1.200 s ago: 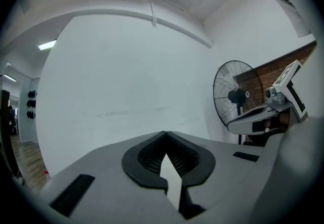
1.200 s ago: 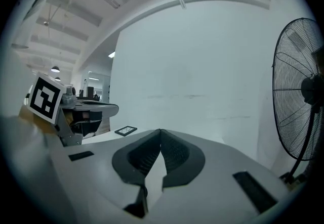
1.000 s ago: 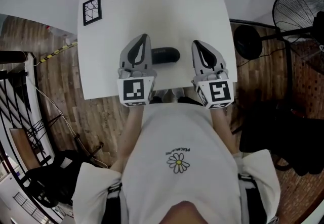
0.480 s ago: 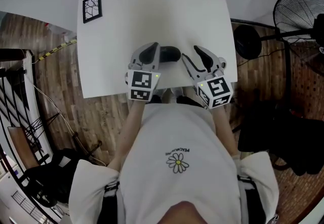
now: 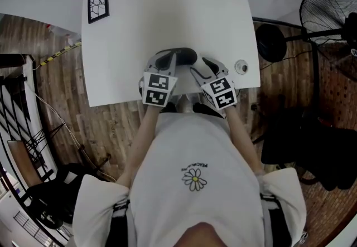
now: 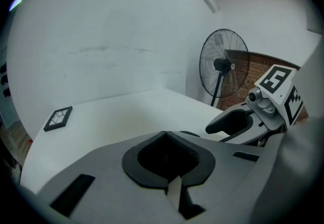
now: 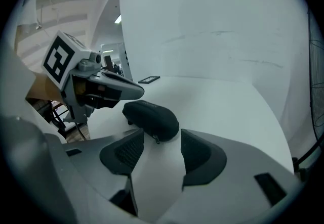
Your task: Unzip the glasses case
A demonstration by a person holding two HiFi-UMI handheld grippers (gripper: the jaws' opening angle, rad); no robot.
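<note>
A black zipped glasses case lies on the white table near its front edge. In the right gripper view the case sits just beyond the jaw tips, with its zipper pull hanging at the near end. My right gripper is open; its jaws have just been opening and nothing is between them. In the head view it is at the case's right end. My left gripper is at the case's left end, with jaws shut on nothing; they hide most of the case.
A black-framed square marker lies at the table's far left corner. A small round white object sits by the table's right front corner. A standing fan is to the right of the table, on the wooden floor.
Both grippers have dropped and tipped down toward the table, closing in on the case from either end. The right jaws have gone from shut to open.
</note>
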